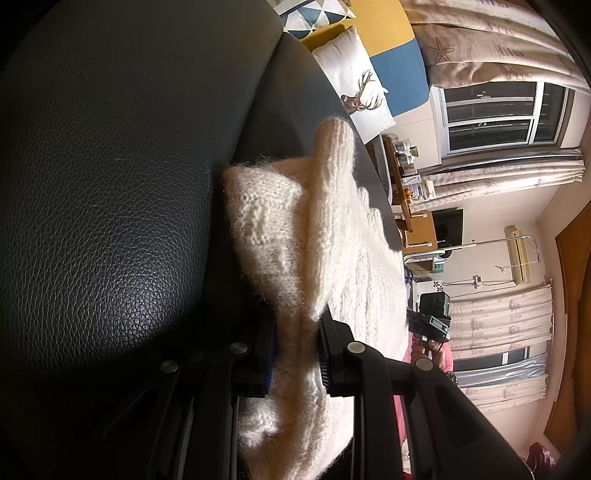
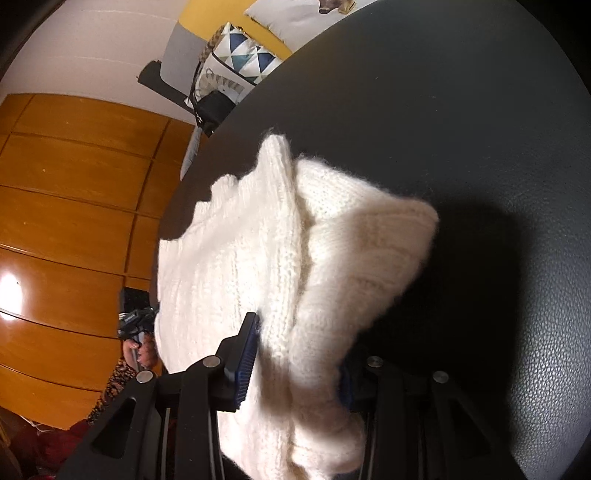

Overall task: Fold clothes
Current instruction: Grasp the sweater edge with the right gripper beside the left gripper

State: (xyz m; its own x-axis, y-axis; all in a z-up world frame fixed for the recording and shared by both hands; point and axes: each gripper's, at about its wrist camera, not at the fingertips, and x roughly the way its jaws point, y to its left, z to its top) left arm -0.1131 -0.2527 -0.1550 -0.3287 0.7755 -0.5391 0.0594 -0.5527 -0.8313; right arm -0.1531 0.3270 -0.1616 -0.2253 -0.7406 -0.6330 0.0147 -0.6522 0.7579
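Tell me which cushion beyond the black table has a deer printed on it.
The white cushion with the brown antlered deer head, lying against the yellow-and-blue backrest. The other cushion carries blue, white and grey triangles instead.

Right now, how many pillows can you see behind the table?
2. A white deer-print pillow leans on the blue-and-yellow backrest past the black leather table; a triangle-patterned pillow sits beside it. Others may be hidden.

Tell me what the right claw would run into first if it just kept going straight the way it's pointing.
The cream knit sweater: it already lies bunched between the right claw pads, heaped ahead along its line. Beyond that is the black leather surface, though depth there is unclear.
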